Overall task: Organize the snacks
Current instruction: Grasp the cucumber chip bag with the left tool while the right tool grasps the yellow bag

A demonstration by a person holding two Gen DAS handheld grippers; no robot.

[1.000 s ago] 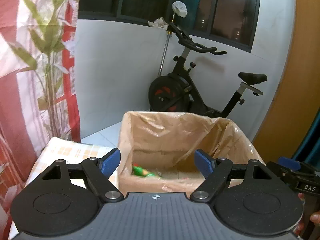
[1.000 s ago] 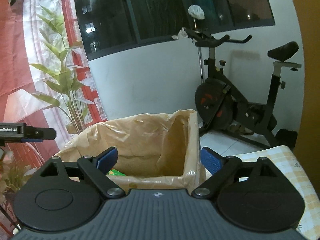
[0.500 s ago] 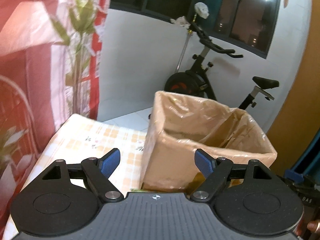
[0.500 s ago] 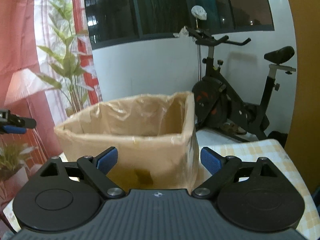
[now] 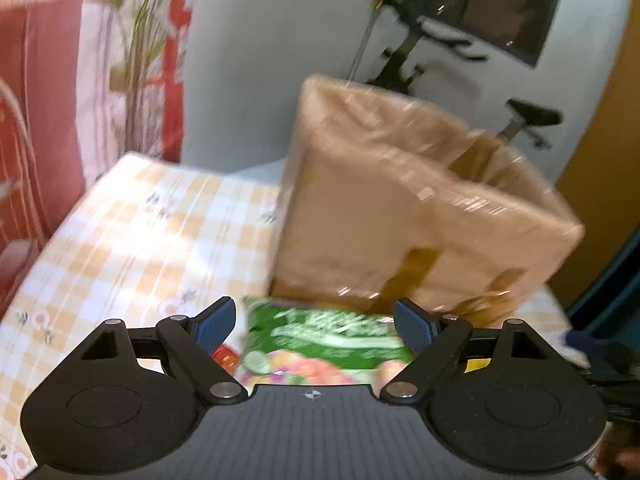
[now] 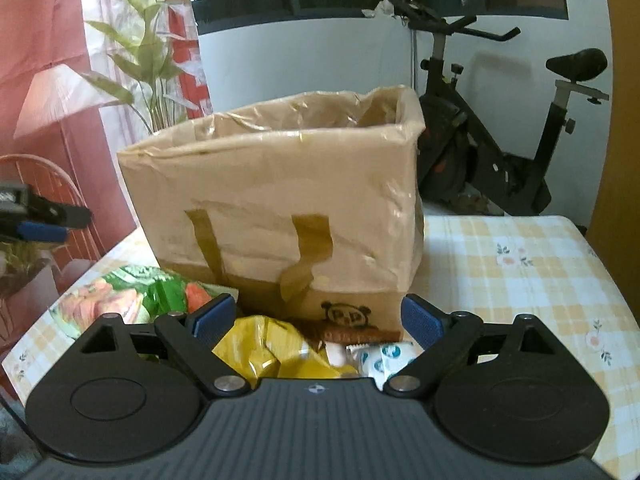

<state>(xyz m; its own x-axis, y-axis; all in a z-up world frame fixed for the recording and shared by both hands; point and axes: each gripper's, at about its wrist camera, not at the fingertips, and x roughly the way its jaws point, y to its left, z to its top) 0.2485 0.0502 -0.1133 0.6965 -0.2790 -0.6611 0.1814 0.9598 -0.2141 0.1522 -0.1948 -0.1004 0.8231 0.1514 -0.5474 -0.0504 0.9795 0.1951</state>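
Both grippers lowered toward table | left gripper (image 5: 315,322), right gripper (image 6: 316,318): jaws apart, empty | one box (image 6: 280,208) | three snack packets: green (image 5: 320,340), yellow (image 6: 264,348), white (image 6: 380,354)

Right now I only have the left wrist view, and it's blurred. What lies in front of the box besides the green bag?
Observer: A yellow bag lies at the foot of the box.
Operator: Anything beside it?
Observer: Small white packets with blue marks, just right of the yellow bag.
Operator: Is the right gripper holding anything?
Observer: No. The right gripper hangs over them, jaws open and empty.
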